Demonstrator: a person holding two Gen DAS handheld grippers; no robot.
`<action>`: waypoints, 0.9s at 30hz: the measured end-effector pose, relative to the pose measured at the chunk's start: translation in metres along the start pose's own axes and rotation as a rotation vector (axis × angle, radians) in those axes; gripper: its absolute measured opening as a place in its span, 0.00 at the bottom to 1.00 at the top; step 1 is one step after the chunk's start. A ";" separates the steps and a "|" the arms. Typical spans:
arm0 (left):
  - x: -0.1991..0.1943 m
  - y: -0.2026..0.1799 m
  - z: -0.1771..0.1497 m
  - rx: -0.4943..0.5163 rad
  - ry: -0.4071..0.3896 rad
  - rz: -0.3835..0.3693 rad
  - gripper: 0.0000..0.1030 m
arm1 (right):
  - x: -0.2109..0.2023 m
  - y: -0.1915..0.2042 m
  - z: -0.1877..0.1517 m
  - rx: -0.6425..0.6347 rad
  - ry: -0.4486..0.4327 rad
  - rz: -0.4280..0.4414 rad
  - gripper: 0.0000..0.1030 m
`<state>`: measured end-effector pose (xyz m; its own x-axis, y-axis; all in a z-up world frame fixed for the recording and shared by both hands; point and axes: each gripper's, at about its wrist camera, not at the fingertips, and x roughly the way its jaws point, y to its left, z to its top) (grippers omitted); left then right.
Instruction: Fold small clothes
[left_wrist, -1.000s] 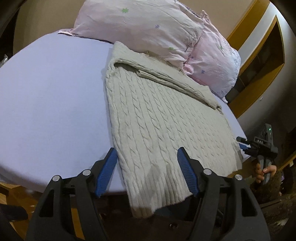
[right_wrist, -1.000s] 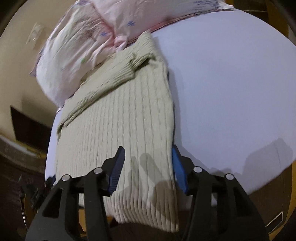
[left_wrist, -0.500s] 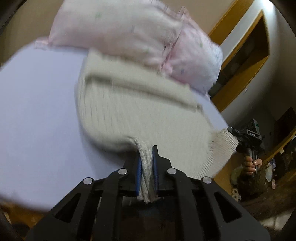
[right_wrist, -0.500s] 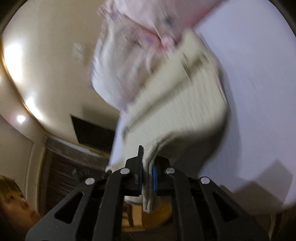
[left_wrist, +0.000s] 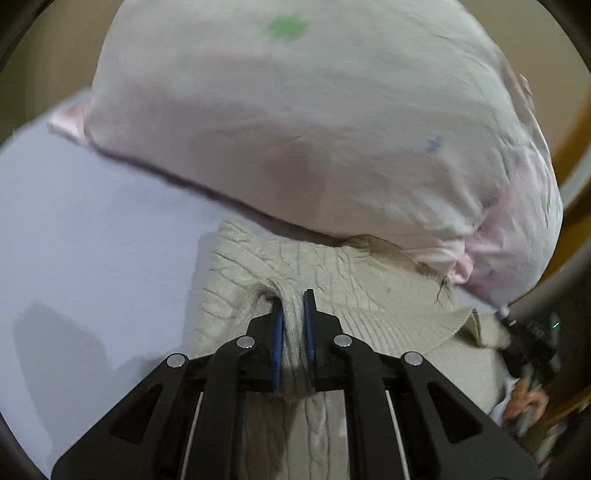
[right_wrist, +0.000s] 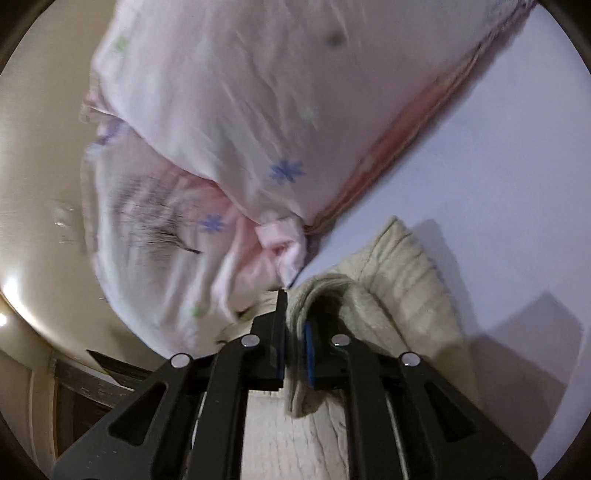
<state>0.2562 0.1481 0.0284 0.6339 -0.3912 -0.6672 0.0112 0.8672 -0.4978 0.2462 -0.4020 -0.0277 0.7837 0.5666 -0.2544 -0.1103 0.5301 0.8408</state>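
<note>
A beige cable-knit sweater (left_wrist: 332, 273) lies on the lilac bed sheet (left_wrist: 92, 229), doubled over with its bottom hem carried up towards the pillows. My left gripper (left_wrist: 293, 314) is shut on the hem's left corner. My right gripper (right_wrist: 293, 321) is shut on the hem's right corner; the sweater (right_wrist: 406, 280) bunches beside it. The right gripper also shows at the right edge of the left wrist view (left_wrist: 532, 332).
Two pale pink floral pillows (left_wrist: 314, 122) sit right behind the sweater, the nearer one overlapping its top edge; they fill the right wrist view (right_wrist: 240, 122). The sheet (right_wrist: 498, 166) stretches on the right. A cream wall (right_wrist: 37, 155) and wooden trim lie beyond.
Both grippers closed on the sweater's bottom hem, lifted it and carried it forward over the body to the pillow end, folding the sweater in half.
</note>
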 end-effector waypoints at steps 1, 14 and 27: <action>-0.002 0.004 0.002 -0.018 -0.003 -0.030 0.10 | 0.003 0.001 0.001 -0.001 -0.001 -0.009 0.16; -0.071 0.030 0.000 -0.012 -0.075 -0.040 0.85 | -0.043 0.013 -0.011 -0.099 -0.109 0.115 0.89; -0.029 0.034 -0.046 -0.162 0.104 -0.099 0.27 | -0.038 0.015 -0.026 -0.157 -0.101 0.137 0.93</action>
<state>0.2028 0.1753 0.0056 0.5529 -0.5091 -0.6597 -0.0602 0.7652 -0.6410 0.1991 -0.3993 -0.0179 0.8112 0.5782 -0.0875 -0.3074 0.5489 0.7773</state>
